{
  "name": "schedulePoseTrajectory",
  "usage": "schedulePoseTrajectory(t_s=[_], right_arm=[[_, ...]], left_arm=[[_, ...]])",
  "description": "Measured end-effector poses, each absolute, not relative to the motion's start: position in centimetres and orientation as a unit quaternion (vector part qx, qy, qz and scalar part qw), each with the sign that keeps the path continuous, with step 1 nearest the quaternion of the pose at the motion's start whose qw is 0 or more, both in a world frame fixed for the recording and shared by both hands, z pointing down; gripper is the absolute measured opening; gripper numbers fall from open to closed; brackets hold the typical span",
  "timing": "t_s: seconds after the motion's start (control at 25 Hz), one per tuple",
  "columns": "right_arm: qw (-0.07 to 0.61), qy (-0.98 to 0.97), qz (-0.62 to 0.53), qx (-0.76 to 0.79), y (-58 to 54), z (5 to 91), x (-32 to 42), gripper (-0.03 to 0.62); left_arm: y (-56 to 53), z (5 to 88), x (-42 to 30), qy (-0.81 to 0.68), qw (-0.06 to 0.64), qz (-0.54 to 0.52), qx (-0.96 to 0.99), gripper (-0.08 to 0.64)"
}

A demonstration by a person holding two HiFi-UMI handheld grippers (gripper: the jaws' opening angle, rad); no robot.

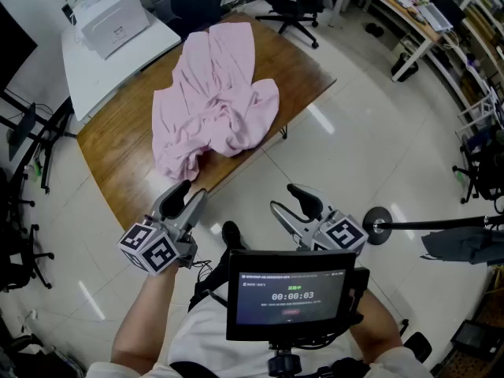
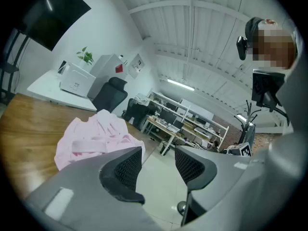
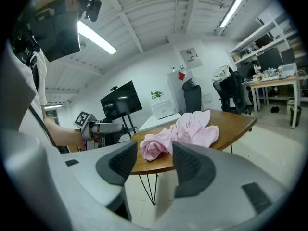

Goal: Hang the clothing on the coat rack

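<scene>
Pink garment [image 1: 214,105], one table [image 1: 110,144], left tongs [image 1: 191,193], right tongs [image 1: 285,198]

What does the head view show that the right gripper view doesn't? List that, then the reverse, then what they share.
Head view only: the timer screen at the person's chest and a stand with a round base on the floor. Right gripper view only: the ceiling light strip. Both: the pink garment lying on the wooden table, the white printer, and the left tongs, open and empty.
</scene>
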State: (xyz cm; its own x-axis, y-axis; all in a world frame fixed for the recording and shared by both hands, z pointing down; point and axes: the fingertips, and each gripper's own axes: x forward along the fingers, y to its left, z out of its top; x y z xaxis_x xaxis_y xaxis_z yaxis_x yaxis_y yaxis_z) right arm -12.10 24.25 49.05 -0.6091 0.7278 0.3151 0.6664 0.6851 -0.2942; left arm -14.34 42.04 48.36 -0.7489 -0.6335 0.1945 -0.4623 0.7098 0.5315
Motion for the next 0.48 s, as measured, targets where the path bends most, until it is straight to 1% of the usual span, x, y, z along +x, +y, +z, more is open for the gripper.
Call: schedulePoseTrajectory(t_s=[0.48], right_arm=[[0.218, -0.896, 0.054, -0.383, 29.8, 49.3, -18.5, 0.242]], left_arm=[[47.3, 50.2, -19.9, -0.917, 0.195, -0.177, 0.301, 0.219]])
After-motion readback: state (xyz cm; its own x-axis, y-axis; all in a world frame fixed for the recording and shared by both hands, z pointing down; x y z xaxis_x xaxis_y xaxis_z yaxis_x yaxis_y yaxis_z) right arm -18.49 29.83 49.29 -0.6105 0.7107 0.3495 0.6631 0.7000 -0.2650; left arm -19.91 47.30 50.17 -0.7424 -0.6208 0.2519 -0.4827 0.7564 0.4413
